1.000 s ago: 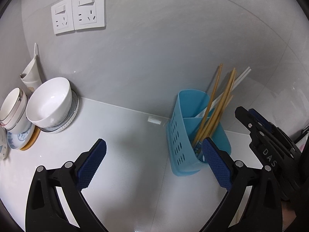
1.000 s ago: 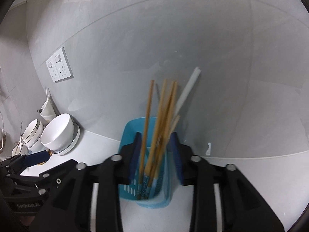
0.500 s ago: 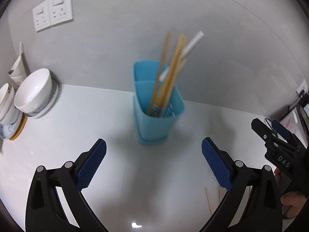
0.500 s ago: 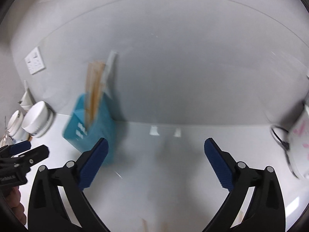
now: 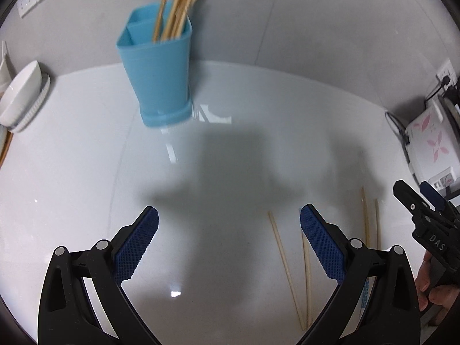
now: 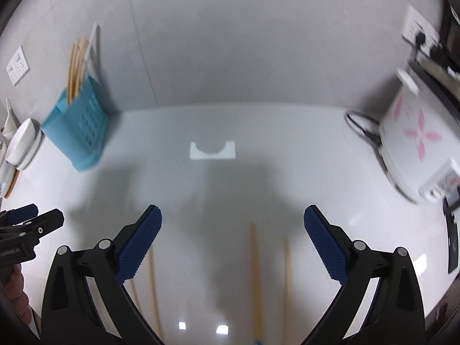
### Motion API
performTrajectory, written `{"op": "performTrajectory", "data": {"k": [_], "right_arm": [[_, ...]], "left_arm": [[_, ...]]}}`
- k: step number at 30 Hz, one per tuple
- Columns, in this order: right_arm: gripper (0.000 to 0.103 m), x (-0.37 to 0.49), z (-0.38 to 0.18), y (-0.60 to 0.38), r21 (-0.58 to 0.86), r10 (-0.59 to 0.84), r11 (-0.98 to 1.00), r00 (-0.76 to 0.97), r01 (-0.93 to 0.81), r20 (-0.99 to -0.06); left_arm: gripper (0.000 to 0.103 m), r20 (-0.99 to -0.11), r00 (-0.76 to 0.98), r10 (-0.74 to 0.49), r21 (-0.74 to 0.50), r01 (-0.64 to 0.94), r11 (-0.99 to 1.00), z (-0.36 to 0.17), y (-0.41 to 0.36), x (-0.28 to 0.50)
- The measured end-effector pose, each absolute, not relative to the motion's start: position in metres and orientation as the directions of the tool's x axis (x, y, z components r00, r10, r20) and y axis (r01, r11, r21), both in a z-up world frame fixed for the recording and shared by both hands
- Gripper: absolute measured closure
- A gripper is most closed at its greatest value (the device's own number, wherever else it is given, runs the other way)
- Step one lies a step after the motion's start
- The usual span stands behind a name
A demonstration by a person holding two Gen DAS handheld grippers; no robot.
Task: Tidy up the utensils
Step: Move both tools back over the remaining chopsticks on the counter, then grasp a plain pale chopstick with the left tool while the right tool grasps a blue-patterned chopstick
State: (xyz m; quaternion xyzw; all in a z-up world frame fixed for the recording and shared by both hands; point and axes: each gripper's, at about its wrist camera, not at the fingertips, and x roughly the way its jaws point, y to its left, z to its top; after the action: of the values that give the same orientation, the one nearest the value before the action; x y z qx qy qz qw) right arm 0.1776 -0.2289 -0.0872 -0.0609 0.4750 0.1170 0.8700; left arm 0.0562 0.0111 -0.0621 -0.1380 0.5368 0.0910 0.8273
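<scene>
The white worktop [image 5: 72, 172] fills both views, glossy and shadowed in the middle. At the right edge sits a white appliance [image 6: 414, 143] with pink flower prints, its cord trailing beside it. Toward the back left stands the blue utensil holder [image 5: 158, 69], upright, with a bunch of wooden chopsticks [image 5: 175, 5] poking out of its compartment. A white bowl [image 5: 20, 95] sits at the far left, well apart from the holder. The left hand-held gripper [image 5: 228, 247] hangs over the worktop, jaws wide apart, nothing between them. The right hand-held gripper [image 6: 233, 244] is spread just as wide, gripping nothing. Loose chopsticks [image 6: 254, 281] lie flat on the worktop under the right gripper; 3 show between and beside its fingers, somewhat blurred.
</scene>
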Motion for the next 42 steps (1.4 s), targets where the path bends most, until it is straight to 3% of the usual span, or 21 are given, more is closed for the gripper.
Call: {"op": "performTrajectory", "data": {"k": [13,27,33,42], "right_arm": [[0.009,0.139,-0.127,-0.271,-0.010,0.096,0.968,0.410,-0.250,-0.907],[0.032,0.117,-0.147,-0.273,0.002,0.089,0.959,0.296,-0.283,-0.951],[0.044,0.111,-0.153,-0.268,-0.001,0.084,0.953,0.267,-0.302,-0.960],[0.061,0.112,-0.160,-0.263,0.002,0.076,0.950,0.223,-0.312,-0.972]], "left_arm": [[0.006,-0.959,0.283,0.007,-0.080,-0.297,0.951,-0.118,-0.041,0.034],[0.008,-0.977,0.210,0.020,-0.046,-0.305,0.951,-0.142,-0.070,0.011],[0.019,-0.982,0.179,0.063,0.009,-0.287,0.958,-0.146,-0.078,0.010],[0.063,-0.985,0.164,0.062,0.015,-0.273,0.962,-0.137,-0.075,0.009]]}}
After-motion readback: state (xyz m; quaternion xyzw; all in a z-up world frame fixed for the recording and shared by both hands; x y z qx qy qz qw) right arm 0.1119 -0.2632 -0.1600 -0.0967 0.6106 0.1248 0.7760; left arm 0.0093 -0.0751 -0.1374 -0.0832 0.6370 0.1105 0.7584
